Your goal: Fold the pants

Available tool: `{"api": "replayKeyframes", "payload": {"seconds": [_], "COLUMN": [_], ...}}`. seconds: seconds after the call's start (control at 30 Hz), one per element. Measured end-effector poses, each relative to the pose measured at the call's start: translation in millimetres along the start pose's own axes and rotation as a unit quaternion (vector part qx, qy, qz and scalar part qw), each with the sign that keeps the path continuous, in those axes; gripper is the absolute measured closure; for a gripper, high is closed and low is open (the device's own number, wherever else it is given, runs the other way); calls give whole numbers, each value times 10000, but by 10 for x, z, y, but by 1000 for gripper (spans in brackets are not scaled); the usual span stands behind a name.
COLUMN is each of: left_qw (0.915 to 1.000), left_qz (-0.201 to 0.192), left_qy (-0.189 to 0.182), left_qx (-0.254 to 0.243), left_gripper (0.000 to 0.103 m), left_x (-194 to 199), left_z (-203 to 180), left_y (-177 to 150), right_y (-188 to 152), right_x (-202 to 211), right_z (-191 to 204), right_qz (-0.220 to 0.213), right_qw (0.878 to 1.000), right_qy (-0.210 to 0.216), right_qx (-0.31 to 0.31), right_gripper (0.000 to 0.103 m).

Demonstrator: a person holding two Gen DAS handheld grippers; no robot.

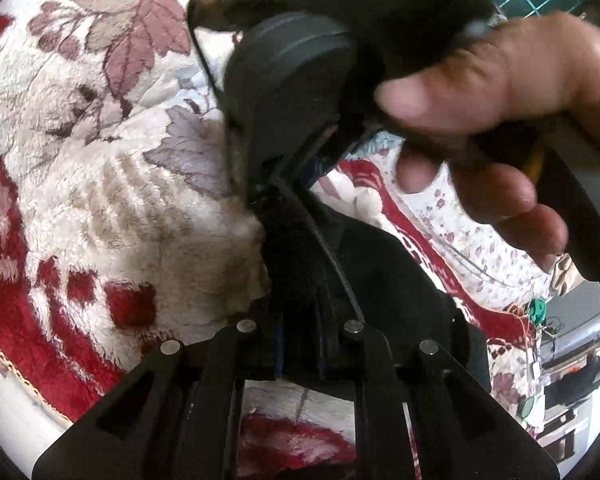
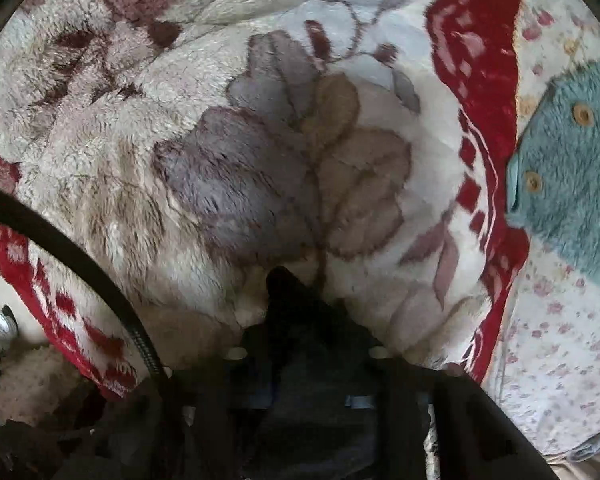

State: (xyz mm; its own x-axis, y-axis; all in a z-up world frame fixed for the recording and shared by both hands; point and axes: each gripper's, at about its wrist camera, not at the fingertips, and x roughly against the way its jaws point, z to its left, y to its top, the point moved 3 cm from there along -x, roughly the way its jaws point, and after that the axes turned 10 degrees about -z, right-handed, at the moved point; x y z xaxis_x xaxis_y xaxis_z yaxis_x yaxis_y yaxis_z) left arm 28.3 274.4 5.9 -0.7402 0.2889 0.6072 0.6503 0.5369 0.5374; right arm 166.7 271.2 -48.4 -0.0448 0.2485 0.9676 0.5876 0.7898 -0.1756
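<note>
Our left claw [image 1: 296, 240] is clamped on a bunched edge of the black pants [image 1: 380, 264], which hang from it just above the fleecy flowered blanket [image 1: 100, 184] on the bed. Our right claw [image 2: 288, 292] is closed on dark cloth too, apparently the same pants, close over the blanket's leaf print. The person's right hand [image 1: 512, 120] grips its handle directly ahead of the left claw. To fold well, we keep both pinches firm, draw the cloth taut between them, and lay it flat clear of the blue fuzzy garment [image 2: 572, 168] near the blanket's red border.
</note>
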Motion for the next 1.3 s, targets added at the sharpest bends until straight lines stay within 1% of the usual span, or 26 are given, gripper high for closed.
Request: {"api": "replayKeyframes", "payload": {"seconds": [0.07, 0.23, 0.37, 0.4, 0.47, 0.57, 0.67, 0.77, 0.87, 0.93, 1.0, 1.2, 1.3], "left_qw": [10000, 9993, 9974, 9968, 9957, 9937, 9917, 9896, 9882, 9884, 9886, 9848, 9824], "left_qz": [-47, -208, -327, -327, -268, -161, 3, 134, 184, 202, 229, 359, 347], "left_qy": [-34, -298, -556, -601, -700, -791, -808, -851, -861, -834, -730, -485, -384], "left_qx": [0, -79, -329, -414, -538, -771, -998, -1152, -1253, -1250, -1301, -1627, -1795], "left_gripper": [93, 93, 93, 93, 93, 93, 93, 93, 93, 93, 93, 93, 93], "left_x": [42, 207, 315, 313, 294, 192, 56, -33, -110, -188, -311, -611, -722], "left_z": [-58, -363, -840, -994, -1211, -1589, -1932, -2225, -2454, -2559, -2685, -2984, -3089], "left_y": [25, 128, 128, 103, 21, -166, -432, -715, -990, -1158, -1313, -1673, -1818], "right_y": [-42, -298, -688, -852, -1085, -1589, -2168, -2677, -3121, -3353, -3506, -3863, -4011], "right_x": [113, 499, 808, 882, 971, 994, 856, 676, 449, 273, 101, -335, -507], "right_z": [-99, -457, -825, -978, -1155, -1511, -1887, -2120, -2276, -2369, -2430, -2689, -2796], "right_qz": [-193, -736, -1070, -1169, -1295, -1527, -1770, -1988, -2246, -2312, -2338, -2465, -2549], "right_qw": [9997, 9945, 9867, 9829, 9768, 9604, 9368, 9126, 8892, 8774, 8696, 8448, 8331], "right_qy": [118, 494, 743, 836, 970, 1309, 1725, 2134, 2497, 2686, 2805, 3117, 3292], "right_qx": [-119, -555, -973, -1151, -1400, -1929, -2475, -2864, -3107, -3233, -3325, -3583, -3642], "right_gripper": [89, 90, 90, 90, 90, 90, 91, 91, 92, 92, 92, 92, 92]}}
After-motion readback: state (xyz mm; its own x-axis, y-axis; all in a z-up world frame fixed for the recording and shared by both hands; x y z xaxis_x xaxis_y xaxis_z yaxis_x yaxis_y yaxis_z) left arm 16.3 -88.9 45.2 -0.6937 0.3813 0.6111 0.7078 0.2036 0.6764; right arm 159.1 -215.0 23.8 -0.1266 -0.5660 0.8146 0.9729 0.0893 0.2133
